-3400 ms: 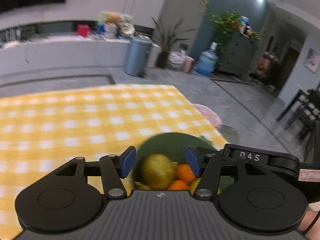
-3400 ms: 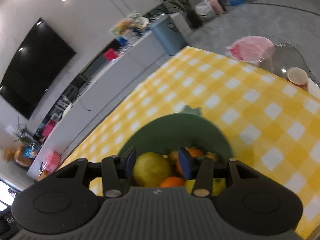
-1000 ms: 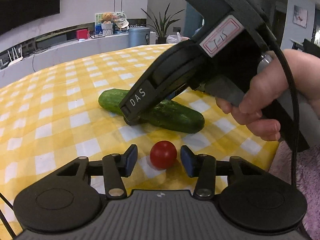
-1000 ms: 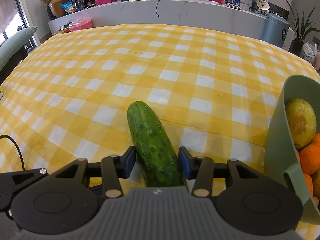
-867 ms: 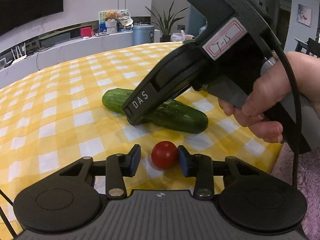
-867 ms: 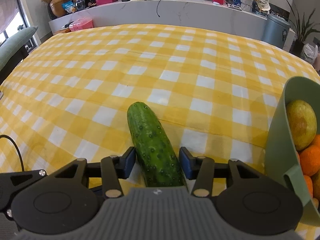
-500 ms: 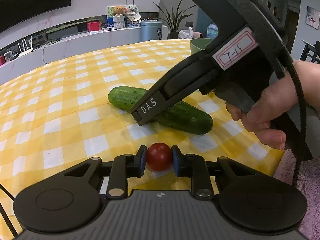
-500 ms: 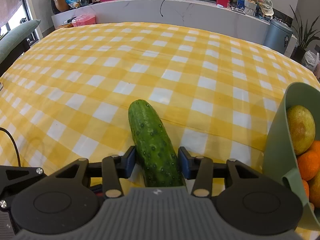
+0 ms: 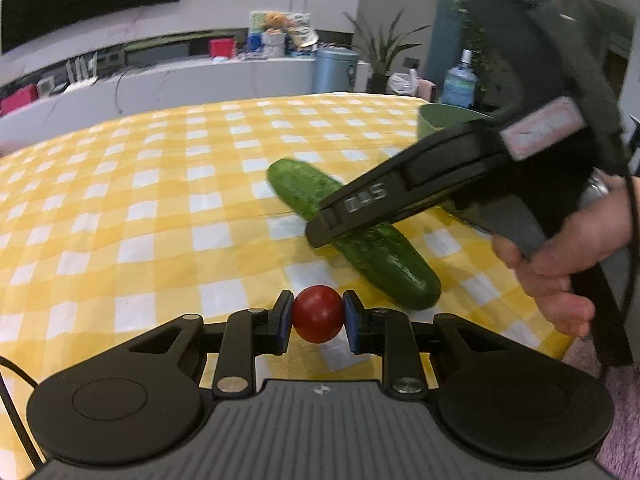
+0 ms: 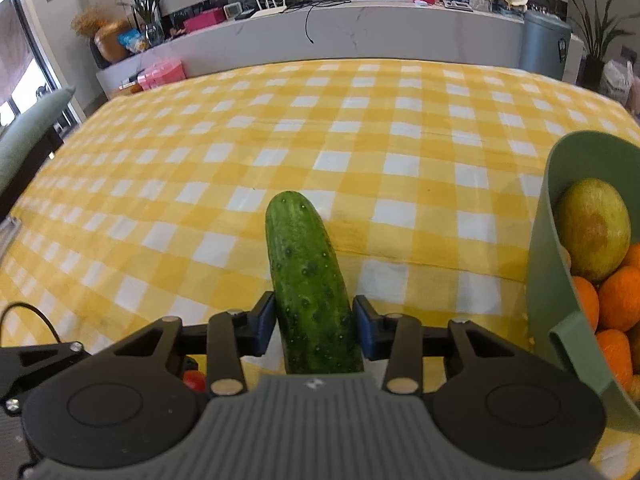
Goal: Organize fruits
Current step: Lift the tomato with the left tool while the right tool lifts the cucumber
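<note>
Red tomato (image 9: 318,313): pinched by left gripper (image 9: 317,316).
Right gripper (image 10: 315,325): closing around cucumber (image 10: 308,280).
Right view only: green bowl (image 10: 546,264).

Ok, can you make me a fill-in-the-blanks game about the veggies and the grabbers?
1. The left gripper is shut on a small red ____.
2. The right gripper is closing its jaws around a long green ____.
3. The green bowl holds a pear and several ____.
4. The tablecloth has white and ____ checks.

Missing words: tomato, cucumber, oranges, yellow.

left claw (image 9: 318,316) now clamping tomato (image 9: 318,314), cucumber (image 10: 310,284) tilted
</note>
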Demonstrator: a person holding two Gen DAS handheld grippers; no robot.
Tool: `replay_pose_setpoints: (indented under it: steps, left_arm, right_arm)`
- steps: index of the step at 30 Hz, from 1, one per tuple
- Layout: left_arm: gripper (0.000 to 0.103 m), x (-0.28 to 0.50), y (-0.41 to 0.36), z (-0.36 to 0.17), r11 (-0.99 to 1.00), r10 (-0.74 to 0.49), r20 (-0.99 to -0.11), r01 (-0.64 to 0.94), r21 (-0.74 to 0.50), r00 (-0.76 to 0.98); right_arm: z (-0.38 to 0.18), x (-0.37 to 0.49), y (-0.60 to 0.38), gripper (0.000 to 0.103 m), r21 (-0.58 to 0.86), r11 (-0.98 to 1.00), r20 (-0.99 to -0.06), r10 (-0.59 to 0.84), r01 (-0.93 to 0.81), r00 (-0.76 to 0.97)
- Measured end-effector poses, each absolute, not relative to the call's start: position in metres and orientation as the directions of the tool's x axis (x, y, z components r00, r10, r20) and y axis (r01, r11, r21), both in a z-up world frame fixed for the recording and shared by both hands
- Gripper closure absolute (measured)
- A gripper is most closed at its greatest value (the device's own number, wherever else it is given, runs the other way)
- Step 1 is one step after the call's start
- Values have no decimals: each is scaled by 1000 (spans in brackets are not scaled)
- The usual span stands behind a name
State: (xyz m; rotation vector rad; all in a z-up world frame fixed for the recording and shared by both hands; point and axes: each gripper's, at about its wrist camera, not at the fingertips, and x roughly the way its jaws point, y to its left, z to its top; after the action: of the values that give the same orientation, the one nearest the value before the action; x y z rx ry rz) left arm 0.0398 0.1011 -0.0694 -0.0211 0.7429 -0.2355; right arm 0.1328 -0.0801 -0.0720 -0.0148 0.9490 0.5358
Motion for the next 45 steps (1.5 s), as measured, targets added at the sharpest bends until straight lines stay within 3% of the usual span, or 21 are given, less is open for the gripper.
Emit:
replay_pose_setpoints:
  steps: [8, 10, 15, 17, 19, 20, 22, 45]
  left_arm:
    - [73, 48, 130, -71, 975, -164, -685, 11, -222, 710]
    - [73, 47, 139, -71, 965, -156, -679, -35, -259, 717]
    - [73, 44, 158, -68, 946, -128, -657, -108, -307, 743]
    - [73, 43, 164, -67, 939, -127, -655, -121, -321, 745]
    - [74, 42, 167, -65, 935, -131, -652, -125, -331, 747]
    - [74, 42, 168, -64, 933, -128, -647, -129, -335, 752]
    - [74, 43, 170, -63, 929, -128, -640, -134, -344, 758]
    - [73, 40, 189, -61, 901, -173, -607, -125, -415, 776]
  right_arm:
    - [-76, 137, -81, 63, 259, 871, -791, 440, -419, 425]
    - [-73, 134, -75, 49, 204, 875, -791, 411, -438, 452]
    - [-78, 125, -69, 47, 136, 870, -803, 377, -473, 463]
    - [-79, 123, -68, 37, 128, 868, -795, 379, -479, 473]
    - [-84, 119, -66, 7, 124, 858, -789, 390, -498, 475]
    - [-88, 116, -64, 5, 109, 847, -787, 393, -520, 475]
    - [-94, 103, -57, 4, 16, 822, -758, 381, -569, 530]
    - [-99, 104, -57, 4, 37, 841, -746, 382, -539, 546]
